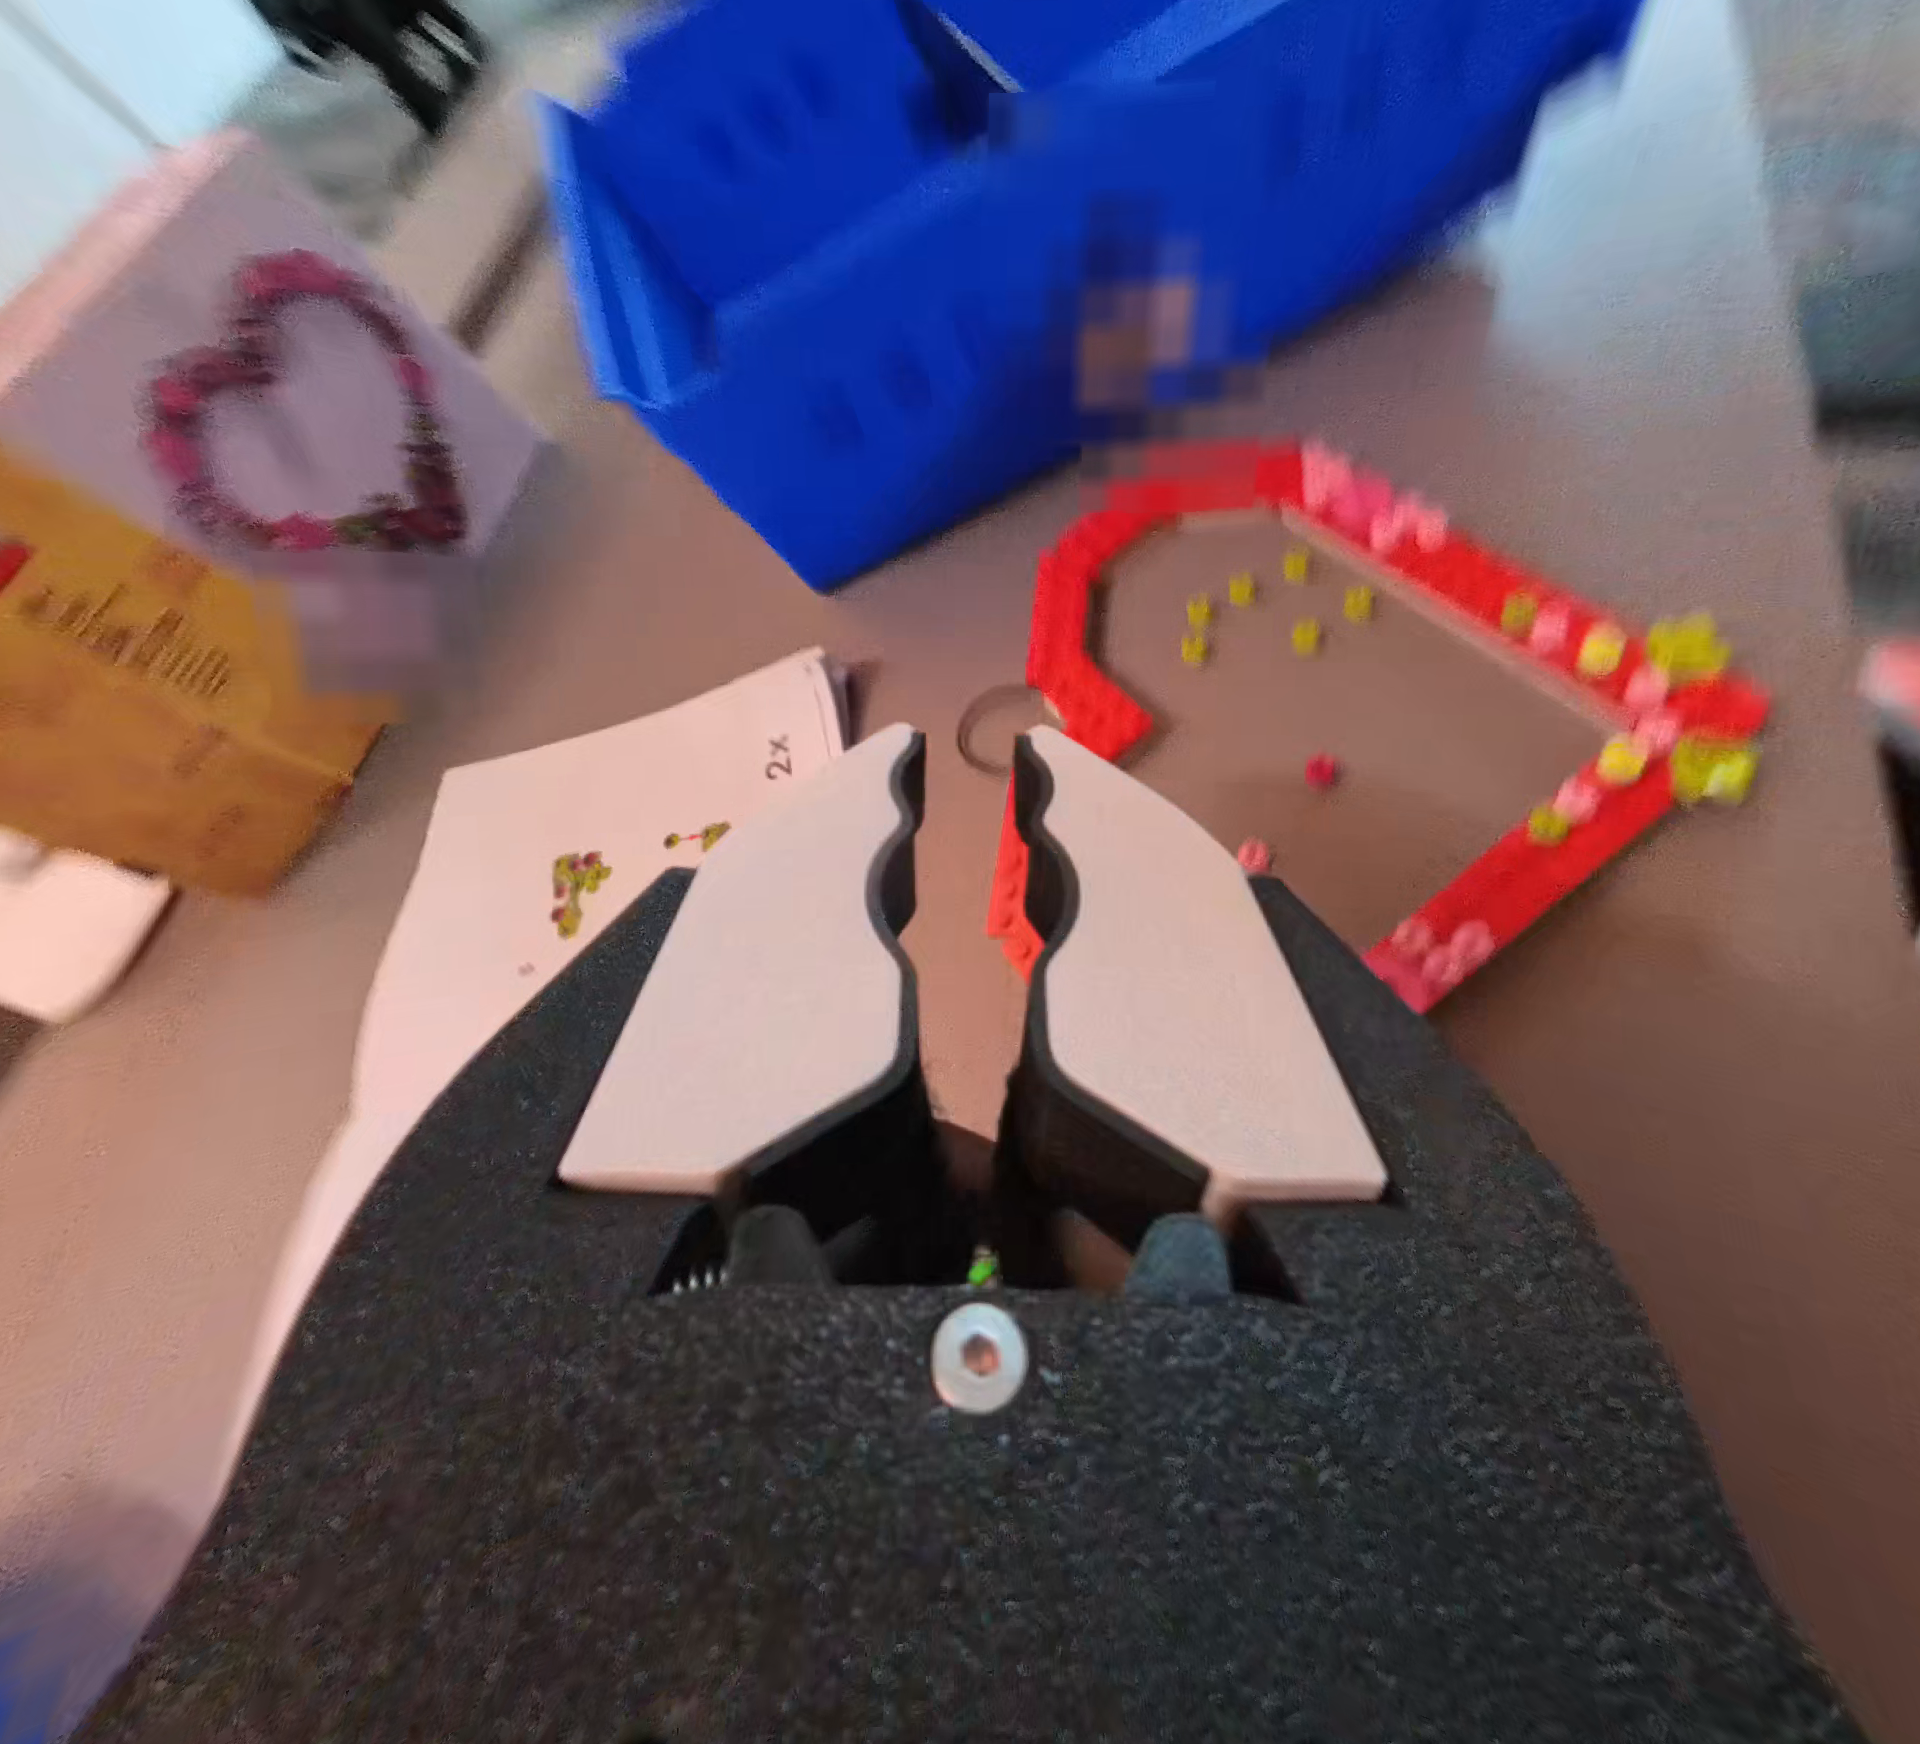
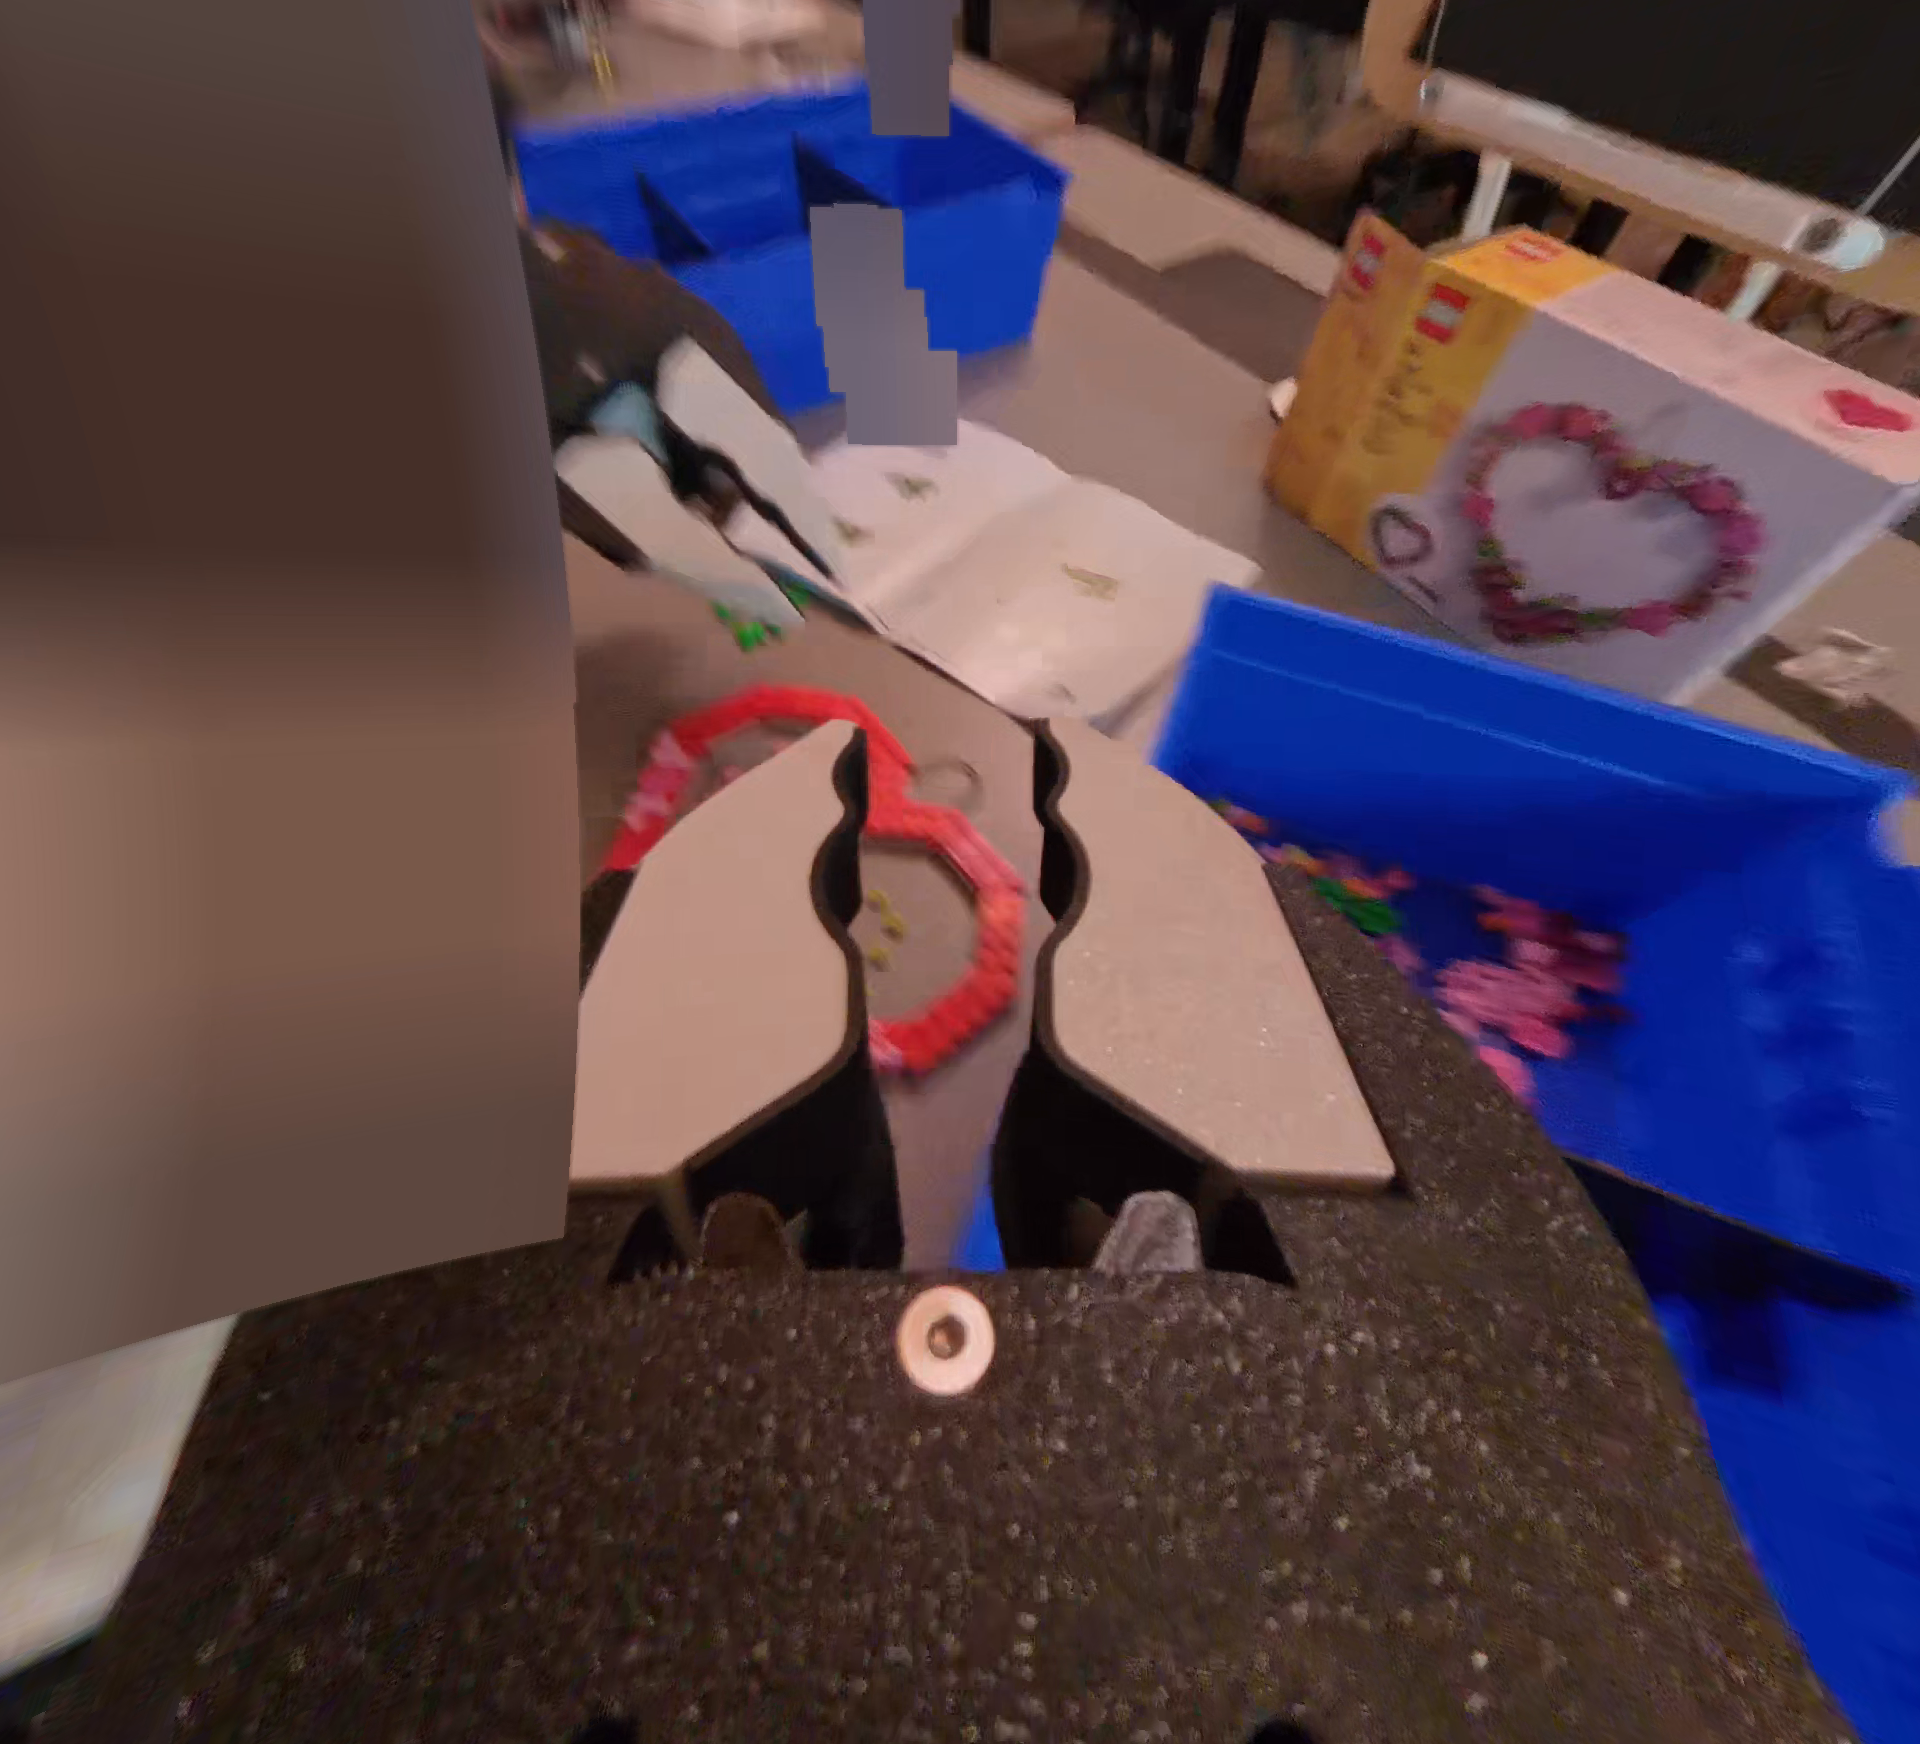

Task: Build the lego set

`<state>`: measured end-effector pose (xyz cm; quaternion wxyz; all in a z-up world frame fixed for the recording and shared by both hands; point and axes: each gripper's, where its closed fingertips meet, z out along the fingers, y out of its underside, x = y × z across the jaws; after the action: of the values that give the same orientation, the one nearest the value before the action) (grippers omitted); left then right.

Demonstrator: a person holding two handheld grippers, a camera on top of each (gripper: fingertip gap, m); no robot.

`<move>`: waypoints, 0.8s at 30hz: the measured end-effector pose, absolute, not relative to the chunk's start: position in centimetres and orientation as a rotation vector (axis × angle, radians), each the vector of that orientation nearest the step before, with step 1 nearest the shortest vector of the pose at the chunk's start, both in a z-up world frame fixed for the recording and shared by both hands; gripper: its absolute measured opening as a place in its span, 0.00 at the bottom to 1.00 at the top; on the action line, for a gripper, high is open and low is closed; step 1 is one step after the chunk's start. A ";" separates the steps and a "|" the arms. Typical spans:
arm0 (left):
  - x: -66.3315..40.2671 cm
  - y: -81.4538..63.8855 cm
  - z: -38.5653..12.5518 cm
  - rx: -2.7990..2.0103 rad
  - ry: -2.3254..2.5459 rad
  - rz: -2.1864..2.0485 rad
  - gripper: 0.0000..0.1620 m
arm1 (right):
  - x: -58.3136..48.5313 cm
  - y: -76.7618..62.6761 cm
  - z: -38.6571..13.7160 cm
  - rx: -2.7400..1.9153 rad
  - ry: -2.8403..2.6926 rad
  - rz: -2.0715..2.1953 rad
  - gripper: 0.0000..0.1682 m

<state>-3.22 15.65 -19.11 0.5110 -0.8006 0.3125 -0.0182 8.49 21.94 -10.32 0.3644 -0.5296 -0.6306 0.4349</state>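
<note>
We see the grey desk (image 1: 1558, 344) carrying a blue plastic divided bin (image 1: 935, 323) at its far edge. The red brick heart frame (image 1: 1455, 905) lies mid-desk, only partly dressed with flowers; small yellow loose pieces (image 1: 1304, 634) wait inside. Our left gripper (image 1: 968, 744) and right gripper (image 2: 945, 738) stand slightly apart, both holding nothing.

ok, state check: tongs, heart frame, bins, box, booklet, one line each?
left tongs: slightly open, empty
right tongs: open, empty
red heart frame: flat on table, partly decorated with pink and yellow pieces
loose yellow pieces: inside the frame, unattached
divided blue bin: upright, contents not visible
near blue bin: holds pink and green pieces
set box: standing upright
booklet: lying open
</note>
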 end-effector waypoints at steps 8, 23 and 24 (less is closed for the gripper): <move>-7.4 11.0 -18.9 -1.763 0.399 0.012 0.09 | 7.3 36.8 -16.6 -1.600 -2.145 0.464 0.13; -9.5 12.1 -14.6 -1.474 0.308 -0.093 0.09 | 8.2 41.7 -25.3 -1.685 -2.552 -0.095 0.06; -9.4 12.1 -14.5 -1.462 0.308 -0.107 0.09 | 8.1 41.5 -25.5 -1.689 -2.559 -0.094 0.06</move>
<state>-9.44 12.06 -14.55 0.7325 -0.6644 0.1401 -0.0486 8.12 41.54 -25.52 0.0371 -0.5503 -0.8336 -0.0305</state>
